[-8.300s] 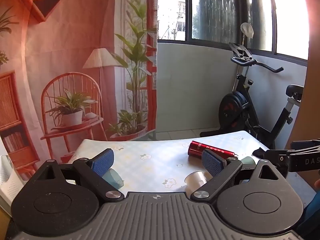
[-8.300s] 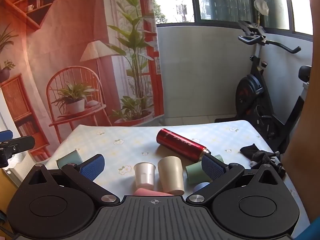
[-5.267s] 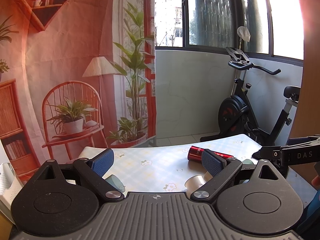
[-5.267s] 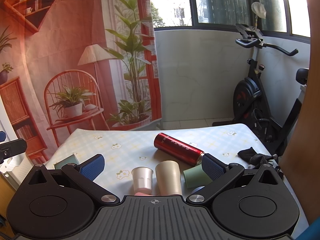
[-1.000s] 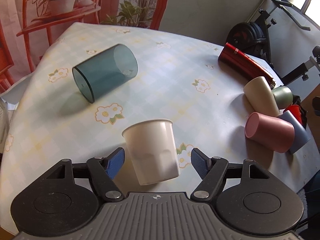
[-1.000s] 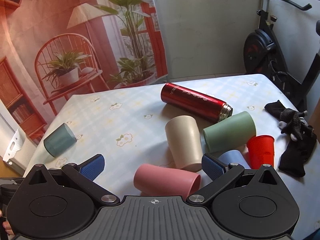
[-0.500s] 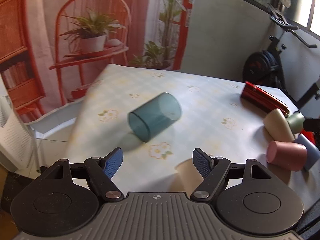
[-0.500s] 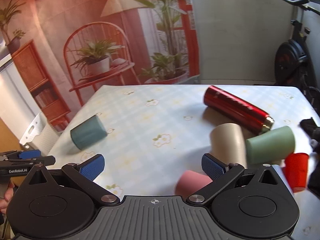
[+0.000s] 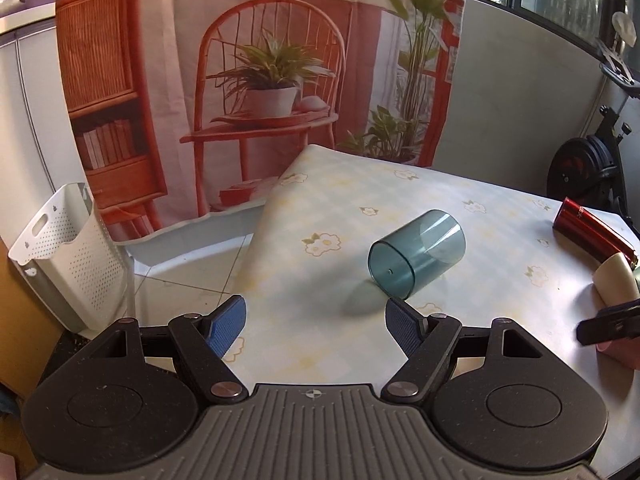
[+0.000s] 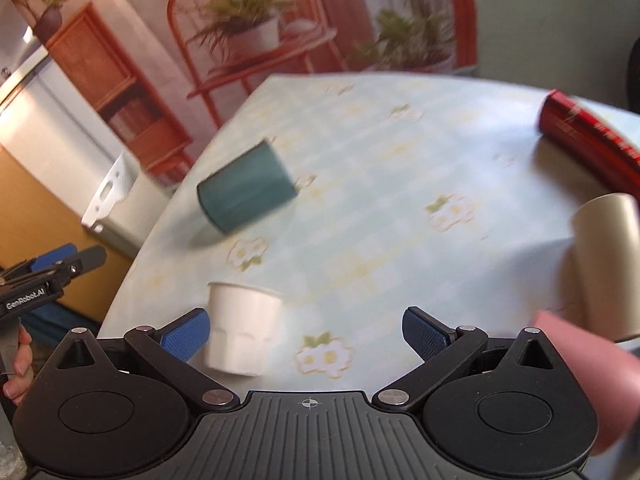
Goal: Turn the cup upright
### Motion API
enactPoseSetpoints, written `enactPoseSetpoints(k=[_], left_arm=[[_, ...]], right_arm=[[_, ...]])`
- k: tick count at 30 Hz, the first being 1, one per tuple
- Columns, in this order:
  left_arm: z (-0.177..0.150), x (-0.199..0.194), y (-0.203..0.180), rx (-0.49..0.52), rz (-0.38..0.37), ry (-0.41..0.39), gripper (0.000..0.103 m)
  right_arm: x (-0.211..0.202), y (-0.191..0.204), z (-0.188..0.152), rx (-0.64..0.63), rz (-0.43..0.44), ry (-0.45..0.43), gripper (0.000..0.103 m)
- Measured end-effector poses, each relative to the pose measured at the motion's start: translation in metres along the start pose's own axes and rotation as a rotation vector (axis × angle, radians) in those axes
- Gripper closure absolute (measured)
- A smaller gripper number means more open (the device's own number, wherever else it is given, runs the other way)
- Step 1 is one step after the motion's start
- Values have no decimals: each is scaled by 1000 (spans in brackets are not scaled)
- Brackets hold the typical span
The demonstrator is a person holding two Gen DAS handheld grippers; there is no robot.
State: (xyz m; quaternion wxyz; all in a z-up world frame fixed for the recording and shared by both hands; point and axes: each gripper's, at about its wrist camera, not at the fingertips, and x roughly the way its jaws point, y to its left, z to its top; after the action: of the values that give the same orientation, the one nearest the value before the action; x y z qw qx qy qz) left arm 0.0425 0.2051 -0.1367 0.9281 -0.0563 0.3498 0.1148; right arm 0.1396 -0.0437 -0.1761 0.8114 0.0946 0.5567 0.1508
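A clear teal cup (image 9: pixel 417 258) lies on its side on the flowered tablecloth (image 9: pixel 480 240), just beyond my open, empty left gripper (image 9: pixel 316 322). It also shows in the blurred right wrist view (image 10: pixel 246 193). A white cup (image 10: pixel 242 334) stands upright near the table's front-left edge, close to the left finger of my open, empty right gripper (image 10: pixel 306 330). The left gripper shows at the left edge of the right wrist view (image 10: pixel 52 266).
A red flask (image 9: pixel 592 234) and a beige cup (image 9: pixel 614 284) lie at the right. A pink cup (image 10: pixel 580 376) lies by my right gripper. A white perforated basket (image 9: pixel 68 256) stands on the floor left of the table. The table's left edge is close.
The left gripper has pulled back and left from the white cup and now faces the teal cup. The right gripper has swung left and down towards the white cup.
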Motion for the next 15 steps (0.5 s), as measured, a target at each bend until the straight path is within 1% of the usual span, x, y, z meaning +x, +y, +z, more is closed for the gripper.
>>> enactPoseSetpoints(k=[1, 3, 5, 7, 9, 12, 14, 15], left_arm=[[-1, -1, 1, 0, -3, 1, 24], [-3, -2, 2, 1, -10, 1, 24], [-6, -3, 3, -1, -16, 0, 24], [-7, -2, 5, -7, -24, 1, 24], [-8, 0, 8, -15, -26, -1, 24], [-8, 2, 12, -30, -16, 3, 24], [-8, 3, 14, -40, -12, 3, 24], [-8, 4, 15, -46, -10, 5, 24]], right_arm=[[7, 2, 1, 13, 15, 21, 6], [18, 6, 4, 51, 50, 58, 7], [25, 11, 7, 75, 70, 75, 7], [30, 14, 11, 85, 69, 81, 8], [35, 16, 14, 90, 62, 87, 13], [41, 18, 18, 91, 54, 96, 16], [44, 17, 19, 97, 53, 105, 24], [48, 17, 20, 103, 52, 114, 25]])
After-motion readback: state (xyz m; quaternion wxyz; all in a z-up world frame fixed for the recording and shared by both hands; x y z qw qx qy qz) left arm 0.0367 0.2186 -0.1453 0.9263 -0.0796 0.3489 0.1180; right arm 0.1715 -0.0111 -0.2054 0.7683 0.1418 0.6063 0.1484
